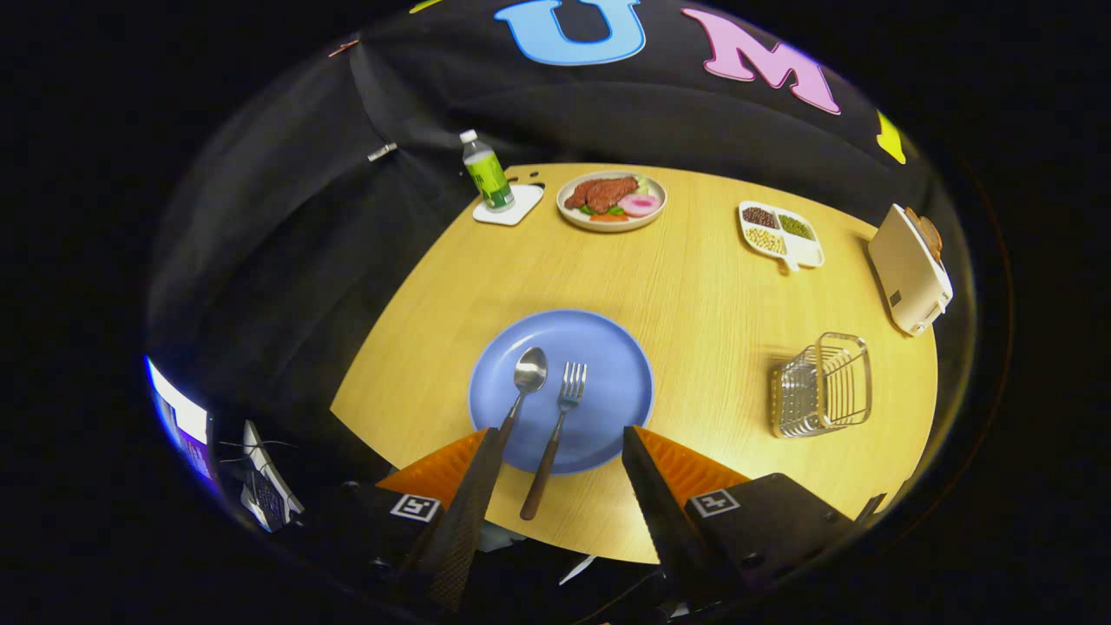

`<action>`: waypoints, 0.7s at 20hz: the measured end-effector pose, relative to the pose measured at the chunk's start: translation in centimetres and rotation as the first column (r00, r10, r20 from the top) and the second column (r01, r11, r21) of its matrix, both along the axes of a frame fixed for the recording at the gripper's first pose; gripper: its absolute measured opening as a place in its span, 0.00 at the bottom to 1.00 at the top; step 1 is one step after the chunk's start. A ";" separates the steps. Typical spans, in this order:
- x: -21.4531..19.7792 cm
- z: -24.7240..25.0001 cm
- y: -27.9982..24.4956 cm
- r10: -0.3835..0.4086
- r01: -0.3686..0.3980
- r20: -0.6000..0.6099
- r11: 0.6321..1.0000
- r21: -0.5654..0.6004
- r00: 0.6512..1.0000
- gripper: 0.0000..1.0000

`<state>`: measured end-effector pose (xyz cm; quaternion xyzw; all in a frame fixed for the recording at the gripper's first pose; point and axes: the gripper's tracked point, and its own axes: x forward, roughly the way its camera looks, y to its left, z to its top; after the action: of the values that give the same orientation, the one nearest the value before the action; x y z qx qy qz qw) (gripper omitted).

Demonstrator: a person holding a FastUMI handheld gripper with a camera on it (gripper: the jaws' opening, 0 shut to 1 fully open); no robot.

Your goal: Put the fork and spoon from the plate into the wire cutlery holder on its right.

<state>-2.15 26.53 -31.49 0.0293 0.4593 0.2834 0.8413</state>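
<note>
- One gripper [560, 447]: its two fingers stand wide apart and hold nothing. They hover above the near rim of the plate.
- One round blue plate [608, 382] lies on the light wooden worktop [703, 295], just ahead of the fingers.
- One silver metal spoon [524, 382] lies on the plate, bowl pointing away. Its handle runs back to the left finger, where the end is hidden.
- One fork with silver tines and a dark brown handle [555, 434] lies just right of the spoon, near it but apart. The tines rest on the plate; the handle passes over the near rim and ends on the worktop, between the two fingers.
- One silver wire cutlery holder [823, 384] stands on the worktop to the right of the plate, well apart from it. I see nothing inside it.
- One clear plastic bottle with a green label and white cap [486, 174] stands on one white square coaster [512, 211] at the far left of the worktop.
- One cream round dish of meat and garnish [612, 201] sits beside the coaster.
- One white tray with three compartments [781, 233] holds dark, green and pale beans, sorted one kind per compartment.
- One cream toaster [910, 269] stands at the far right edge, with one brown slice showing at its top.
</note>
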 end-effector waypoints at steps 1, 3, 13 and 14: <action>0.3 -1.2 0.7 0.009 -0.009 -0.014 1.000 -0.015 1.000 0.83; 1.1 -3.8 1.6 0.010 -0.013 -0.043 0.998 -0.065 0.999 0.70; 1.8 -11.0 4.0 -0.053 0.023 -0.225 0.991 -0.135 0.973 0.53; 2.1 -10.9 4.0 -0.064 0.033 -0.228 0.990 -0.138 0.971 0.43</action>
<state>-0.02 30.49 -42.43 0.0174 0.5716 0.2262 0.7886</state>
